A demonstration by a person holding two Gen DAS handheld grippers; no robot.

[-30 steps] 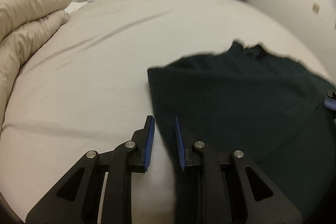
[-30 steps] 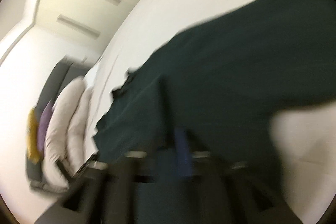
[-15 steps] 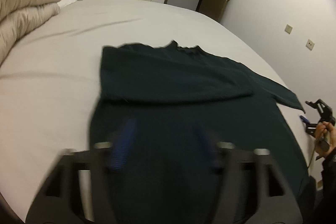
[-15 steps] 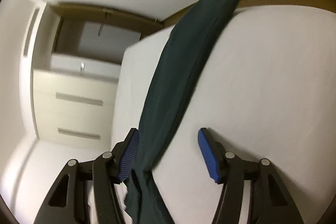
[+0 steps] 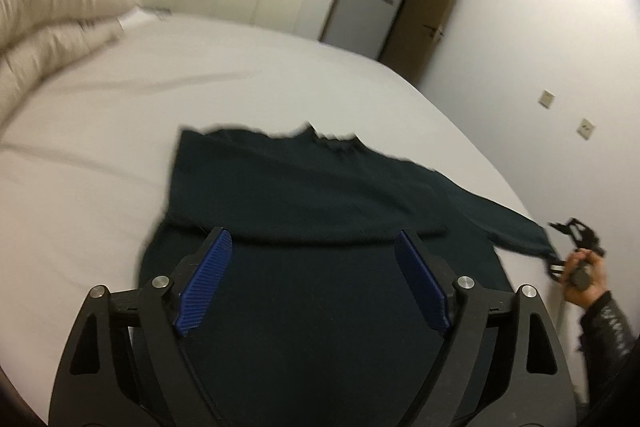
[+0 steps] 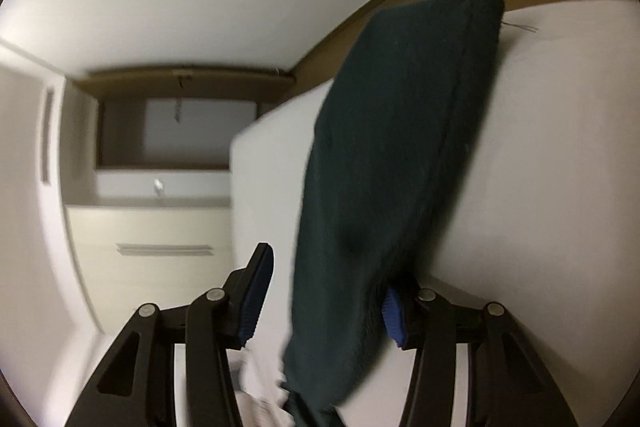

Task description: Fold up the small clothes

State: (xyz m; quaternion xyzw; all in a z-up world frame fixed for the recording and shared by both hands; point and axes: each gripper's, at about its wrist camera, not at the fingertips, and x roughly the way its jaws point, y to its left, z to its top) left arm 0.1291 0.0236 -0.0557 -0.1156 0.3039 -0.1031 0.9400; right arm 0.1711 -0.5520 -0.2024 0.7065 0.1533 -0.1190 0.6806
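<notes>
Dark green knit sweater (image 5: 320, 195) lies flat on the white bed (image 5: 100, 155), one sleeve folded across its chest. Left gripper (image 5: 316, 287) hovers above the hem, jaws opening wide, empty. Right gripper (image 6: 328, 295), held by a hand (image 5: 582, 277), straddles the outstretched sleeve, jaws closing, one pad apart.

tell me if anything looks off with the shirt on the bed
The dark green shirt lies lopsided on the bed: one sleeve is folded across, the other sleeve is stretched to the edge.
</notes>
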